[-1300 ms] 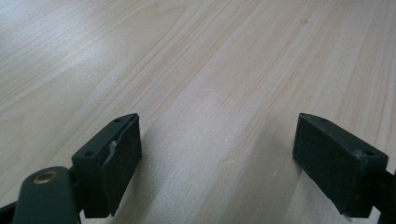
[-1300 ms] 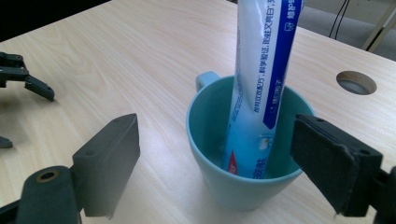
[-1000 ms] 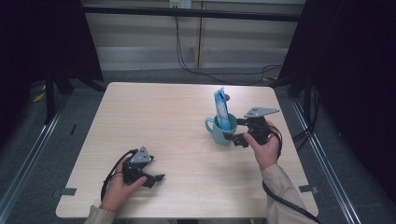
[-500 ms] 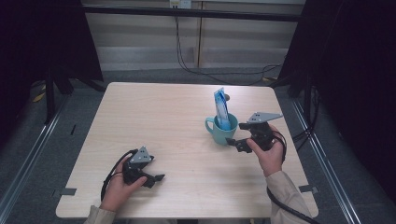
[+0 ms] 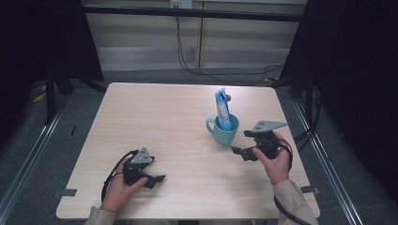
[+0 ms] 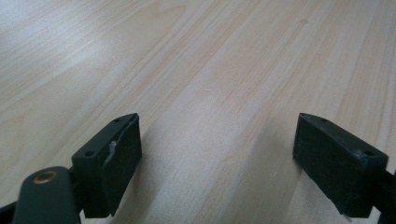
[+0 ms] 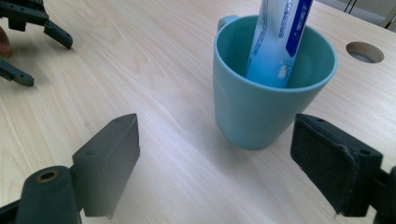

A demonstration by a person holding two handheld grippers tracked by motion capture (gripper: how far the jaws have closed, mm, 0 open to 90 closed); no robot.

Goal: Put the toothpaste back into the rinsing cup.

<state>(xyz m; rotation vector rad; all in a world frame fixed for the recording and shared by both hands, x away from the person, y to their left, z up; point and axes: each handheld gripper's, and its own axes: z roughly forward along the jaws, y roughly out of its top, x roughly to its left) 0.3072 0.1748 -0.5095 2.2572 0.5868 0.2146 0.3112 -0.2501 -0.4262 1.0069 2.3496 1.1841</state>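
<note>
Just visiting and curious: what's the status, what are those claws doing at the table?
Left claw open, empty, low over bare table. Right claw open, empty, just short of mug. Blue packet upright in mug. Nothing in the way.

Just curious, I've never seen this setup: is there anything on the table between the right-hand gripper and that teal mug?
Nothing: in the right gripper view, bare wood lies between the open right gripper and the teal mug holding a blue packet.

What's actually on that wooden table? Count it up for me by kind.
Teal ceramic mug: 1
Blue-and-white plastic sachet standing inside the mug: 1
Black hand-held gripper: 2, the left gripper and the right gripper, both open
Total: 4
</note>
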